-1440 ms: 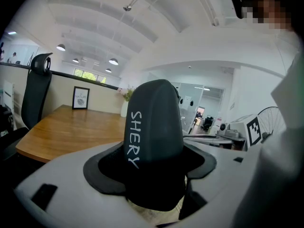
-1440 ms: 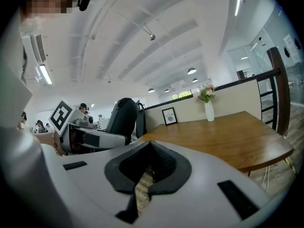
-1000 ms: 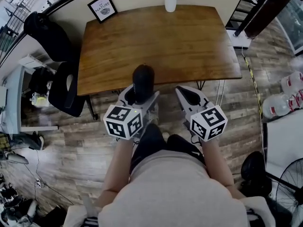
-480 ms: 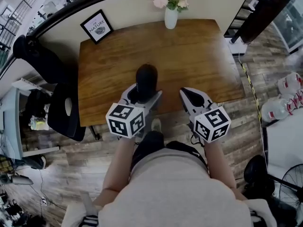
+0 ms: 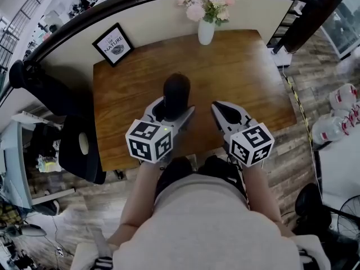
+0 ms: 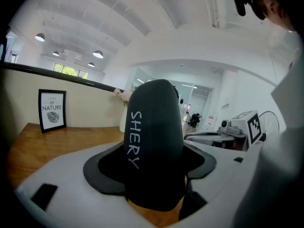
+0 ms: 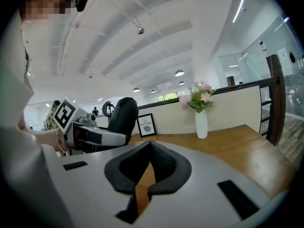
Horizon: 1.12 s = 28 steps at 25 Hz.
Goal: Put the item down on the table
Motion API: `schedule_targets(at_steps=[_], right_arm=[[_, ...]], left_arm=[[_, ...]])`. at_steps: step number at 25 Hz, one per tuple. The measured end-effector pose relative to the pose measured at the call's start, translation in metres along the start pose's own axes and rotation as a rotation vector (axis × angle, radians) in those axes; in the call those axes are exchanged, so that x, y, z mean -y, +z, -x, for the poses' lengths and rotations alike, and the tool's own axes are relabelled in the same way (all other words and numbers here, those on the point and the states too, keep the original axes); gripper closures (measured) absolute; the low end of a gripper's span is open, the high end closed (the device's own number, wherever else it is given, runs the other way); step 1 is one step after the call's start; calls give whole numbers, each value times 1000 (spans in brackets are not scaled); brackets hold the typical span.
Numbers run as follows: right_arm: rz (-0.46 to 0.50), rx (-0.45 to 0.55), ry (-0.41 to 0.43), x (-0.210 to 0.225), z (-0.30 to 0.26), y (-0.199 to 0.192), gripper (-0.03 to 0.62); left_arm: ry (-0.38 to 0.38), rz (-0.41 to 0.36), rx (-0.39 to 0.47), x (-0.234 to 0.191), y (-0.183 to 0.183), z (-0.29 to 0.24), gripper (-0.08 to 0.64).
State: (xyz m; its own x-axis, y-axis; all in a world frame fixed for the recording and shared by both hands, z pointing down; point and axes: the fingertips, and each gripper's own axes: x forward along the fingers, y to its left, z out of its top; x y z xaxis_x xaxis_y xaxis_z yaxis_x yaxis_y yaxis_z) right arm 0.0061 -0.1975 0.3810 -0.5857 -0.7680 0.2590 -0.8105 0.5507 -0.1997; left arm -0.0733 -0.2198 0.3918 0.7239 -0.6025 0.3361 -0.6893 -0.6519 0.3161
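A dark rounded case [image 5: 176,93] with white lettering [image 6: 134,139] stands upright between the jaws of my left gripper [image 5: 170,108], which is shut on it above the near half of the wooden table [image 5: 242,66]. The same case [image 7: 121,118] shows at the left of the right gripper view, in the left gripper. My right gripper [image 5: 226,112] hovers beside it to the right, its pads [image 7: 161,163] meeting at the tips with nothing between them.
A framed print [image 5: 113,44] leans against the wall at the table's back left. A white vase of flowers [image 5: 206,30] stands at the back middle. A black chair [image 5: 79,145] stands left of the table. White jugs [image 5: 341,99] lie on the floor at right.
The person has stepped closer to the table. Both grippers now hang over its near part instead of at its front edge. The case stays held in the left gripper.
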Motion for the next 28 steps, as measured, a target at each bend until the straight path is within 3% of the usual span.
schedule_targets(at_steps=[12,28], right_arm=[[-37,-45,5,13,-19,-8,581],[-66,-86,58,57,-43,-8,581]], left_arm=[[-14,42,-64,-17,-19,-18,216],[41,72,-119,-25,-23,-51,215]])
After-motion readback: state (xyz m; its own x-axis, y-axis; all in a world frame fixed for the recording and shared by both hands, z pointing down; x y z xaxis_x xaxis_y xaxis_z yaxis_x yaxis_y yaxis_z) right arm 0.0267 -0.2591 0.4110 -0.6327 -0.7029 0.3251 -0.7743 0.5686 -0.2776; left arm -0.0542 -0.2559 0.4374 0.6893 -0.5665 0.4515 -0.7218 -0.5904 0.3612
